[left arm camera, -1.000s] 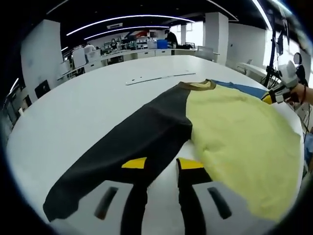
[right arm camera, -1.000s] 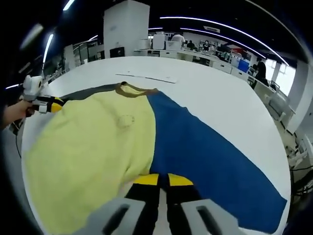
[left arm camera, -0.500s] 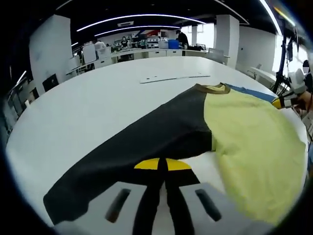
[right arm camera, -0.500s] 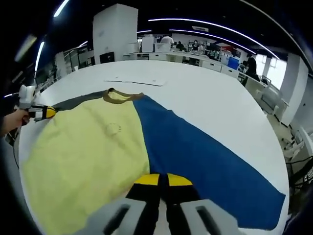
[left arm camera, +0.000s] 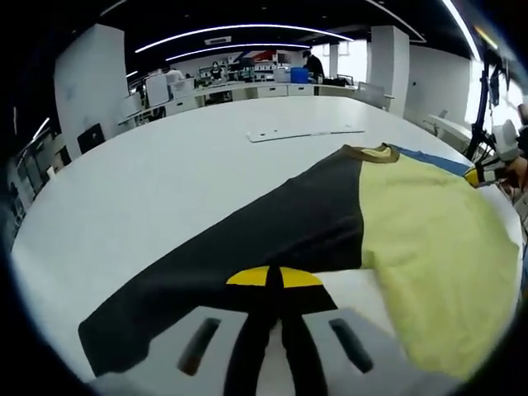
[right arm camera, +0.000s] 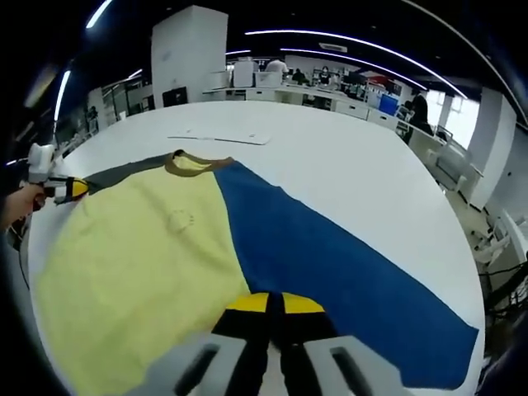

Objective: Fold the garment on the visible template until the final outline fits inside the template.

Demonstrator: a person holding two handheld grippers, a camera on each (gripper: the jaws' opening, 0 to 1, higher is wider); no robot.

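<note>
A long-sleeved garment lies flat on the white table [left arm camera: 140, 181]. It has a yellow body [left arm camera: 429, 239], a black sleeve [left arm camera: 247, 239] and a blue sleeve [right arm camera: 330, 247]. My left gripper [left arm camera: 271, 277] is shut on the near edge of the black sleeve, close to where it meets the body. Where yellow meets blue on the near edge, my right gripper [right arm camera: 275, 303] is shut on the garment [right arm camera: 132, 264]. The brown collar [right arm camera: 194, 162] points away from me. The right gripper [left arm camera: 487, 173] also shows at the far right of the left gripper view. The left gripper [right arm camera: 54, 188] shows at the left edge of the right gripper view.
A thin flat white template piece [left arm camera: 305, 133] lies on the table beyond the collar, and shows again as a template strip [right arm camera: 219, 137]. Desks, monitors and people stand far behind the table. The table's right edge [right arm camera: 462, 239] runs close to the blue sleeve's cuff.
My left gripper, open astride the black sleeve's edge one second ago, has shut on it. The right gripper has stayed shut. Both views have shifted slightly.
</note>
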